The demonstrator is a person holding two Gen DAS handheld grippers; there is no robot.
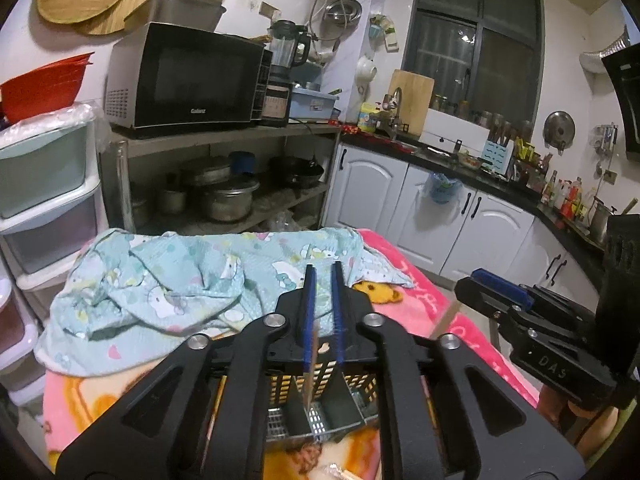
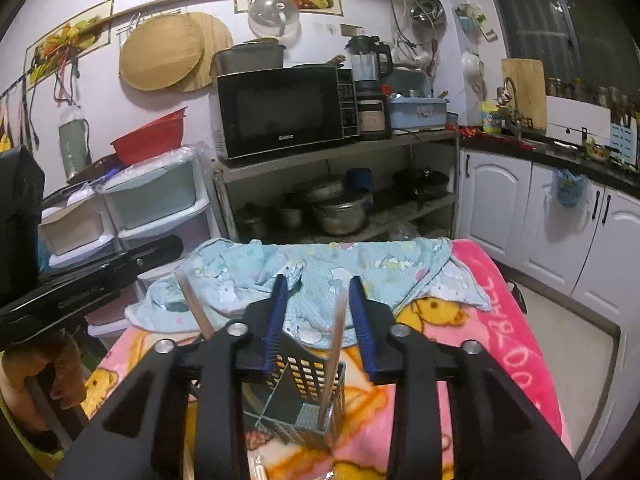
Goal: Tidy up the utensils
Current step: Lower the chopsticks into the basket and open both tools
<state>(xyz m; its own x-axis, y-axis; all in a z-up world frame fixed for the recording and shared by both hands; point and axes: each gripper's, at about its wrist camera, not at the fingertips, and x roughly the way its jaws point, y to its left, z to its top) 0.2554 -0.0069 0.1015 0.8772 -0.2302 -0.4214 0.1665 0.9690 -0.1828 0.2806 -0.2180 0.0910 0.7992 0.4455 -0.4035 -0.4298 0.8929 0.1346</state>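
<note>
One metal utensil caddy [image 2: 298,402] — a perforated basket split by dividers into several compartments — stands on the pink cartoon blanket [image 2: 496,320] that covers the surface, just in front of a rumpled light-blue cloth [image 2: 320,268]. In the right wrist view two chopsticks show: one chopstick [image 2: 334,354] stands tilted in the caddy's right front compartment, its upper end rising between the blue-padded fingers of the right claw [image 2: 318,326]; a second chopstick [image 2: 196,306] leans to the left of the claw, its lower end hidden behind the black arm. The right claw's jaws stand wide apart above the caddy, and the chopstick between them touches neither pad as far as can be seen, though it passes close to the right one. In the left wrist view the left claw [image 1: 322,312] hangs over the same caddy [image 1: 320,408], its two blue pads close together with a narrow gap; a thin wooden stick [image 1: 310,372] runs down from beside the left pad into a middle compartment — whether the pads press it I cannot tell. The right claw's body [image 1: 532,328] shows at that view's right edge, well apart from the left one. Behind the surface stand one microwave [image 2: 280,110] on a metal shelf, one blender [image 2: 366,64] beside it, and several pots [image 2: 340,208] on the lower shelf.
</note>
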